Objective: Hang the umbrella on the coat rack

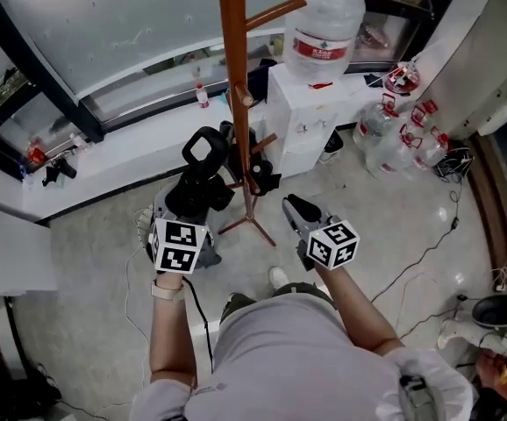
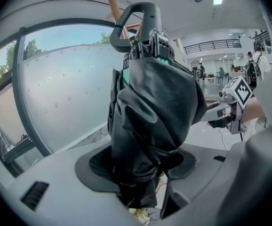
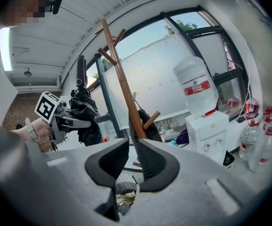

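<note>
Head view: left hand-held gripper (image 1: 197, 185) pinches folded black umbrella (image 1: 206, 150), raised just beside coat rack (image 1: 234, 68) pole. Right hand-held gripper (image 1: 295, 206) near the pole's other side.
Left gripper view: pads clamp the umbrella's bundled fabric, loop handle uppermost.
Right gripper view: jaws narrowly spread, nothing between them; rack beyond.

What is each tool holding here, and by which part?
Left tool grips the folded black umbrella around its bundled canopy, handle pointing up. Right tool holds nothing.
</note>
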{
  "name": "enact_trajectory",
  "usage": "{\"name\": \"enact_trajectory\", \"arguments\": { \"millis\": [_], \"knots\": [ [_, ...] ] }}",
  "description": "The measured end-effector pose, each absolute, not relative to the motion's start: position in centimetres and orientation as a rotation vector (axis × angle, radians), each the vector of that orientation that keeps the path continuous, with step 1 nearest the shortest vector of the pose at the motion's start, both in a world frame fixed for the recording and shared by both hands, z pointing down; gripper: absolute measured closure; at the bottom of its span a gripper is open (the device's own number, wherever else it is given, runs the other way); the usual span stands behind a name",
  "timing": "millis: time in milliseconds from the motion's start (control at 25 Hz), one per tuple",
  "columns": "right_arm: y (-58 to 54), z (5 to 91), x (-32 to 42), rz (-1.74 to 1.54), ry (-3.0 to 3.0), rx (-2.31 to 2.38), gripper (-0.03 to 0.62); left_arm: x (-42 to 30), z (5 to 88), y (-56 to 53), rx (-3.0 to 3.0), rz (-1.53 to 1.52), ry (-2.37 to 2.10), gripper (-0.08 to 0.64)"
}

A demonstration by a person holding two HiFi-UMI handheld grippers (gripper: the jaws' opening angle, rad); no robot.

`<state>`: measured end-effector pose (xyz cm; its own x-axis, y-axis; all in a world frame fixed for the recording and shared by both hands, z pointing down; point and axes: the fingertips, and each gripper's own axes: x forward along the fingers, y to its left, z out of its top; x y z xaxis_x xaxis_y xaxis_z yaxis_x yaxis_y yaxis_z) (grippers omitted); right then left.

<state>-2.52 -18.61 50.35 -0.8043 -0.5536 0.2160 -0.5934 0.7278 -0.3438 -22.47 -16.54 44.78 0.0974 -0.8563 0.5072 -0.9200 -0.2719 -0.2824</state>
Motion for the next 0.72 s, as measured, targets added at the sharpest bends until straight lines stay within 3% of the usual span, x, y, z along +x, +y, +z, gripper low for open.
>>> {"name": "enact_trajectory", "arguments": {
  "millis": [720],
  "knots": [
    [-21.5,49.0,1.9,0.631,-2.822,1.098,0.528,-19.6,40.0,-22.2,2.354,1.02,-1.839,0.307]
  ]
}}
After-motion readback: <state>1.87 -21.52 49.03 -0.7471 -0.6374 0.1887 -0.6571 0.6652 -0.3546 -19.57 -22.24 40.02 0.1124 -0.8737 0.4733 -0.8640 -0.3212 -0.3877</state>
